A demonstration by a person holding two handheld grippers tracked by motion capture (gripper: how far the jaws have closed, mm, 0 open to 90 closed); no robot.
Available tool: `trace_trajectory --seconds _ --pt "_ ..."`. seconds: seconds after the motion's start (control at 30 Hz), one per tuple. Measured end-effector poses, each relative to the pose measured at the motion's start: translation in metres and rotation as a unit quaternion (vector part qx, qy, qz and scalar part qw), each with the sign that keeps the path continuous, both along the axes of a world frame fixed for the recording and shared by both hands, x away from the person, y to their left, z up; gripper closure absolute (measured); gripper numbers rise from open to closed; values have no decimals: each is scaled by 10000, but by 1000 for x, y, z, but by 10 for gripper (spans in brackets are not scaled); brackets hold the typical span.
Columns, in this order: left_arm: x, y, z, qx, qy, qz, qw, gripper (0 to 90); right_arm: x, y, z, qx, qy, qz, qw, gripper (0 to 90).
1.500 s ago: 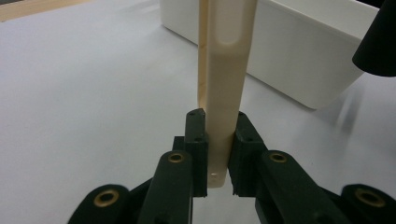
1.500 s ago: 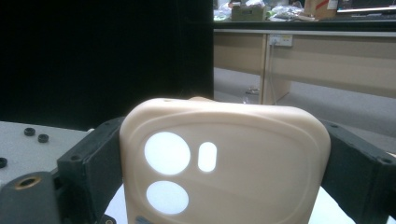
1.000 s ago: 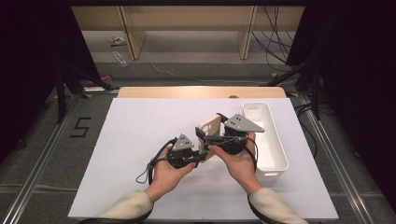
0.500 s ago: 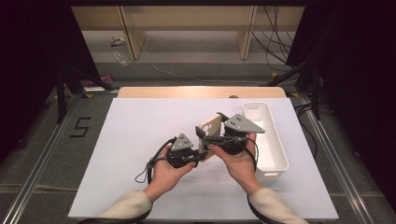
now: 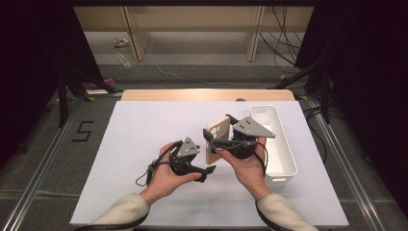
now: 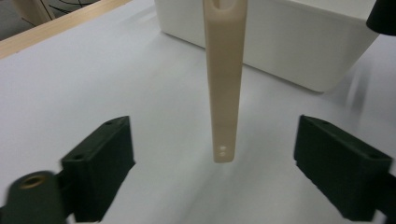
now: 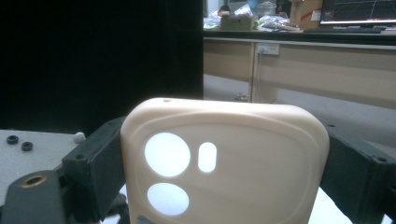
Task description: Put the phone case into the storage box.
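Both tongs are over the middle of the white bench [image 5: 144,134], close to each other. The right tongs [image 5: 219,143] grip a beige phone case [image 5: 216,138] by its two long edges; in the right gripper view the case [image 7: 224,163] stands between the black jaws with its camera holes facing the lens, and the jaws press against its sides. The case is lifted above the bench and stands on its edge, nearly upright, just to the left of the white bin [image 5: 274,144].

The left tongs [image 5: 206,172] have just been opening and now stand wide. In the left gripper view the thin lower edge of the case [image 6: 224,93] hangs between the two jaws, with clear space on each side, so the pads do not touch it. Behind the case in this view is the wall of the white bin [image 6: 289,42]. A dark cable [image 5: 149,171] trails from the left tongs over the person's left hand [image 5: 166,180].
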State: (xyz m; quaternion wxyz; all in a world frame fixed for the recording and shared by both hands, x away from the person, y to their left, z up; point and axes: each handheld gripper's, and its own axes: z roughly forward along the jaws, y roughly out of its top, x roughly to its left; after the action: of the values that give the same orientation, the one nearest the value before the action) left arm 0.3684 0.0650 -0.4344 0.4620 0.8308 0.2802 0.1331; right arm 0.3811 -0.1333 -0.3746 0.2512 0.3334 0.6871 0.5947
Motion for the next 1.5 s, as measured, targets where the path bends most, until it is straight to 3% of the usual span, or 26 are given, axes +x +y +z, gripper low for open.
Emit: trace_trajectory --seconds 0.07,0.2,0.87,1.5 --pt "-1 3 0 9 -27 -17 10000 0 0 0 0 -9 -7 -12 10000 120" --pt "-2 10 3 82 -87 97 9999 0 0 0 0 -5 -15 -26 10000 119" --pt "-11 46 11 -72 -227 -37 9997 0 0 -4 4 -2 -38 -73 10000 120" --pt "-14 81 12 -45 -386 175 9991 0 0 -8 8 23 -76 -141 9999 120"
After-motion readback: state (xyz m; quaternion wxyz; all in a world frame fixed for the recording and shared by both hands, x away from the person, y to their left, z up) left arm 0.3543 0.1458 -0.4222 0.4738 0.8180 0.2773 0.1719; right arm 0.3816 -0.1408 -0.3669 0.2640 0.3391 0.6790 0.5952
